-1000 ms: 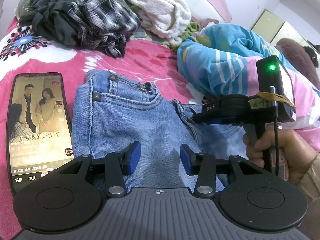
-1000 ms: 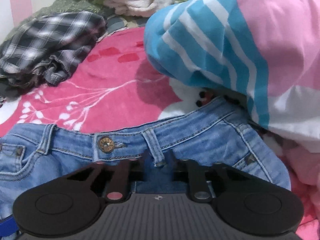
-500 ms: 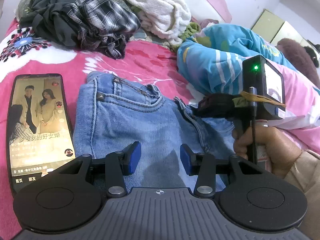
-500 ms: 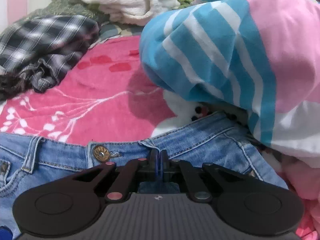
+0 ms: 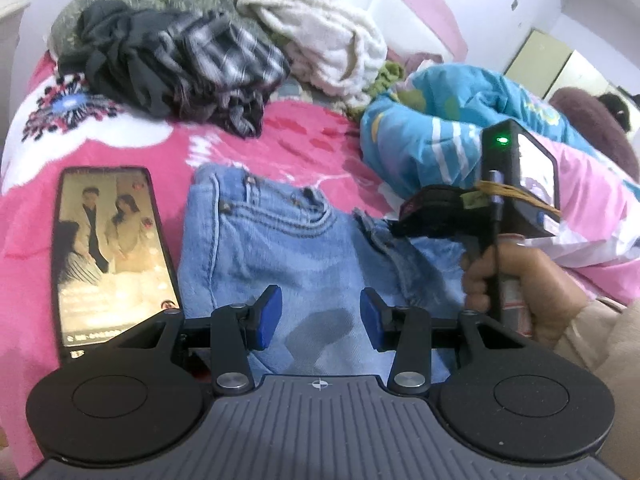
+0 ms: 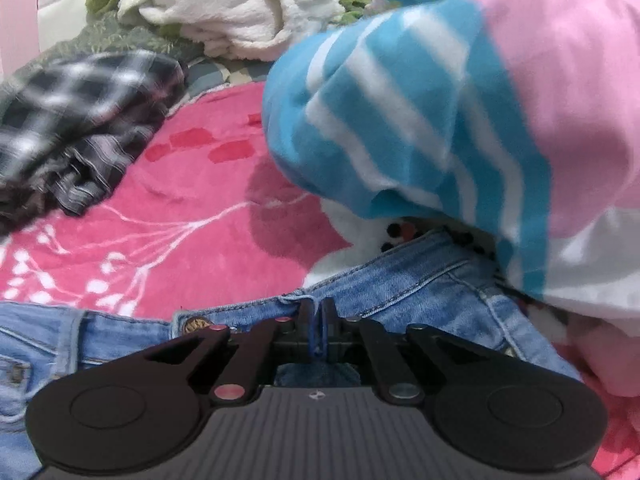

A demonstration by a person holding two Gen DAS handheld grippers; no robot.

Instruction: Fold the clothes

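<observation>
Denim: blue jeans [image 5: 304, 248] lie flat on a pink blanket [image 5: 168, 152], waistband toward the far side, one pocket and its rivets facing up.
Waistband: in the right wrist view the top edge of the jeans [image 6: 400, 288] runs across the frame, with a brass button [image 6: 195, 323] just left of the closed fingers.
Left gripper [image 5: 318, 317]: held low over the middle of the jeans, its blue pads [image 5: 266, 316] spread wide with only bare denim showing between them; it grips nothing.
Right gripper [image 6: 318, 326]: fingers pressed together on the waistband edge, a small fold of denim pinched between them; seen from the left wrist view, the right gripper [image 5: 394, 226] sits at the right end of the waistband.
Hand [image 5: 520, 280]: wrapped around the right gripper's handle, a beige sleeve behind it; a green light glows on the box on top of that gripper.
Phone [image 5: 108, 256]: flat on the blanket just left of the jeans, screen lit with a picture of people.
Quilt [image 5: 452, 128]: blue, white and pink striped, bunched up just beyond the right end of the waistband and overhanging it in the right wrist view.
Pile: a dark plaid shirt [image 5: 192, 68] and a cream fleece garment [image 5: 320, 40] heaped at the far end of the bed, well apart from the jeans.
</observation>
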